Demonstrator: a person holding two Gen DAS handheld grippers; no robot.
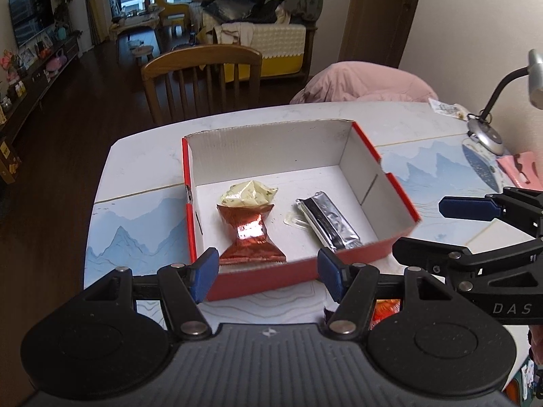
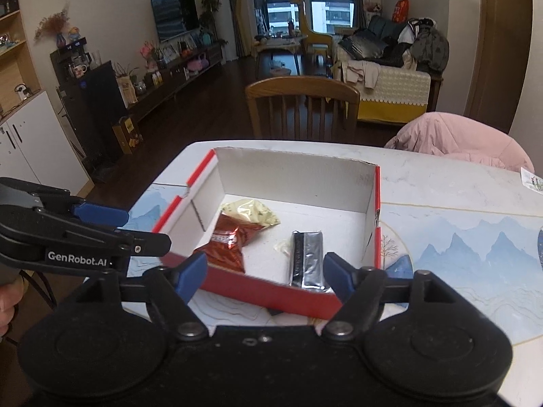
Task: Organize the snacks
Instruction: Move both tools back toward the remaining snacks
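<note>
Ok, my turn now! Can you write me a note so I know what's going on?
Left gripper: open, empty, over the near rim of the red cardboard box.
Right gripper: open, empty, beside it.
In the box: red foil packet, pale yellow packet, silver-and-black wrapped bar.
Done: three snacks boxed.
Left: an orange wrapper peeks out near the box; check it.

Two snack packets lie side by side in the box.

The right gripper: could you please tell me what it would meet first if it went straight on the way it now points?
Probably the red box's near wall, or just past it the silver packet lying inside; depth is hard to judge. The right gripper is open and empty.
</note>
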